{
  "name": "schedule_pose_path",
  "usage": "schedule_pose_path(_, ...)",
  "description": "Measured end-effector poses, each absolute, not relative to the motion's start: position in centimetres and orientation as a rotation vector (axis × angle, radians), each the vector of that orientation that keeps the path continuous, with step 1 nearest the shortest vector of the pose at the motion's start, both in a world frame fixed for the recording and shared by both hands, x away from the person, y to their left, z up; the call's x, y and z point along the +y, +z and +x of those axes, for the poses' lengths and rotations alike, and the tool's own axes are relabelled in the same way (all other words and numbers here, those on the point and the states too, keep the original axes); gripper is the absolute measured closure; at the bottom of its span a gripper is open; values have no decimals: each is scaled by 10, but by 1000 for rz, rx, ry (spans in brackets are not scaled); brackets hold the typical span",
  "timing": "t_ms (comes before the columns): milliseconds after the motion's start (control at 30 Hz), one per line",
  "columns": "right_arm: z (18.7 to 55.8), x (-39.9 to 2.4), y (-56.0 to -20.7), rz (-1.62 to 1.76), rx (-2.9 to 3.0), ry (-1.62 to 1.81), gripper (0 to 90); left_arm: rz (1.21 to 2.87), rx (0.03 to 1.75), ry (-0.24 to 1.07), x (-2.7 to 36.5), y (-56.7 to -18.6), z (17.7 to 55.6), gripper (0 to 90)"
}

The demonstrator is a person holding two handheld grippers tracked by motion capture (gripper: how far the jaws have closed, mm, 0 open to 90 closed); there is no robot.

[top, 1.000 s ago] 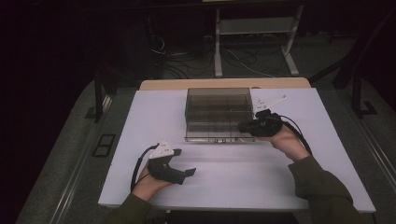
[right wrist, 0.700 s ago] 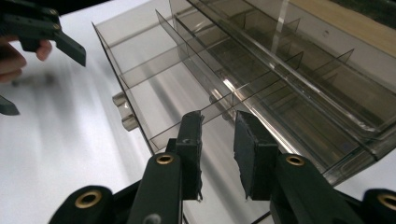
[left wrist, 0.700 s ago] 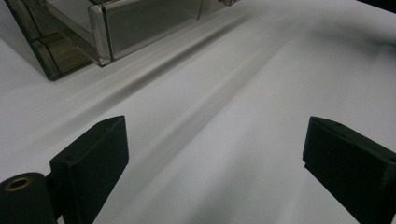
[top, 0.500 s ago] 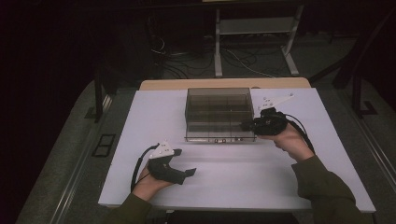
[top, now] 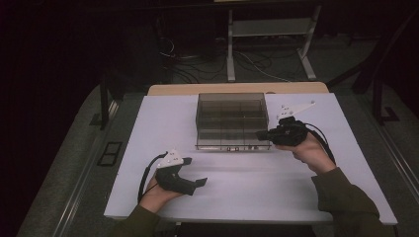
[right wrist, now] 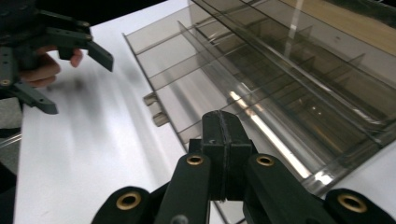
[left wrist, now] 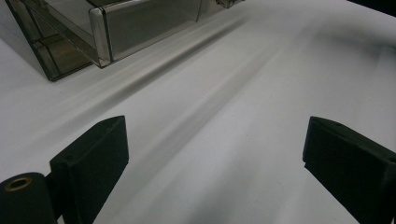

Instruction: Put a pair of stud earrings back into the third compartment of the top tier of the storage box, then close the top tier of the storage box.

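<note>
High view: a clear plastic box [top: 232,121] with inner dividers sits at the middle of the white desk [top: 247,192], toward its far edge, its front wall facing the person. The right tongs [top: 261,134] are at the box's near right corner, tips just beside or touching the front wall; which one cannot be told. In the right gripper view their jaws are pressed together with nothing between them, having just been closing, and they point over the box's [right wrist: 280,84] divided compartments and the two small latches on its front edge. The left tongs [top: 200,182] rest low over the desk near the person's edge, well apart from the box, held in the left hand [top: 158,190]. In the left gripper view their jaws stand wide apart over bare desk [left wrist: 224,140], released.
</note>
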State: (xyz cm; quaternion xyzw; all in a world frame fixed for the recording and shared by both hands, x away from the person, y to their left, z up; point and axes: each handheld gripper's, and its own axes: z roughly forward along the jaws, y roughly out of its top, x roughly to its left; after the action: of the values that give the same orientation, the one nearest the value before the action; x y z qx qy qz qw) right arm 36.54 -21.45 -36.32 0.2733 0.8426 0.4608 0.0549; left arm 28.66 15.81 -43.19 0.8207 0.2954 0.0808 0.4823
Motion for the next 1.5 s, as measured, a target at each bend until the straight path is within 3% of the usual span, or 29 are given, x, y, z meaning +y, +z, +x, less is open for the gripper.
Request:
schedule_pose_path(667,347,-194,-372,779,2621,1395,888,1999,721,203,158,-431,287,61)
schedule_pose_path(1500,349,-166,-395,778,2660,1310,888,1998,724,198,158,-432,287,61)
